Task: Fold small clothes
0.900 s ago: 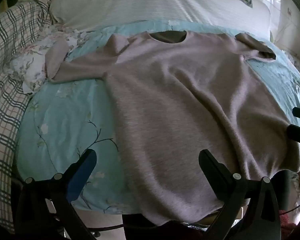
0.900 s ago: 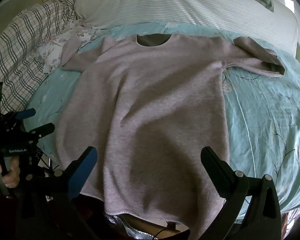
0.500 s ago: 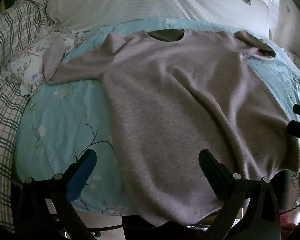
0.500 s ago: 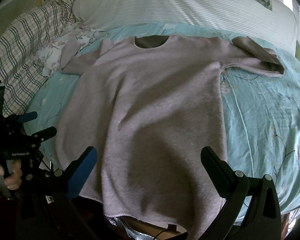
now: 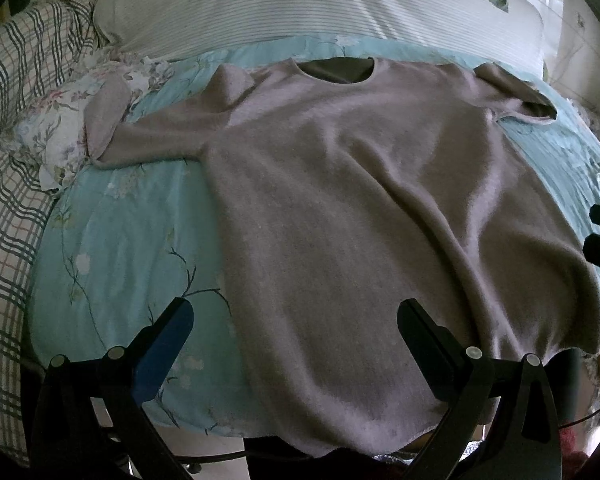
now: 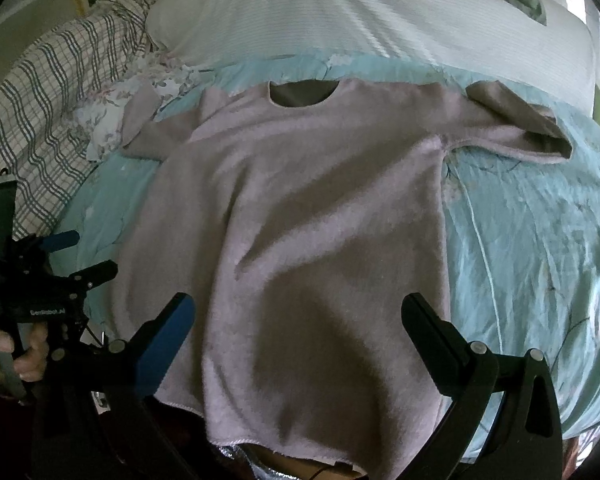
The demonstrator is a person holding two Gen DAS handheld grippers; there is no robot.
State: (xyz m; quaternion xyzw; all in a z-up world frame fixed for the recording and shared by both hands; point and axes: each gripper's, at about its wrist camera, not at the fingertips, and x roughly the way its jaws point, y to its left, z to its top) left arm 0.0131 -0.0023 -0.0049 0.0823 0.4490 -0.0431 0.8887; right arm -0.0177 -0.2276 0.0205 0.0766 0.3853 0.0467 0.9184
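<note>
My left gripper (image 5: 294, 330) hangs over the near edge of the bed with its two black fingers spread wide and nothing between them; the left pad is faced in blue, the right is plain black. My right gripper (image 6: 298, 328) is the same — fingers wide apart, empty, poised above the hem.

The sweater (image 5: 360, 216) lies flat and face up on the floral sheet (image 5: 132, 240), a pale mauve knit with a soft, fuzzy nap and long shallow wrinkles running from shoulder to hem; its round neckline (image 5: 336, 70) points to the far side, its hem drapes over the near edge of the mattress. The left sleeve (image 5: 148, 140) stretches out to the left, its cuff bent up onto a crumpled flowered cloth (image 5: 60, 136); the right sleeve (image 6: 516, 128) is folded back on itself, showing a darker inside.

The sheet is smooth turquoise cotton printed with thin branches; beyond it lies a white ribbed pillow (image 5: 300, 4), and at far left a plaid blanket (image 5: 8, 140) in green-and-cream checks.
</note>
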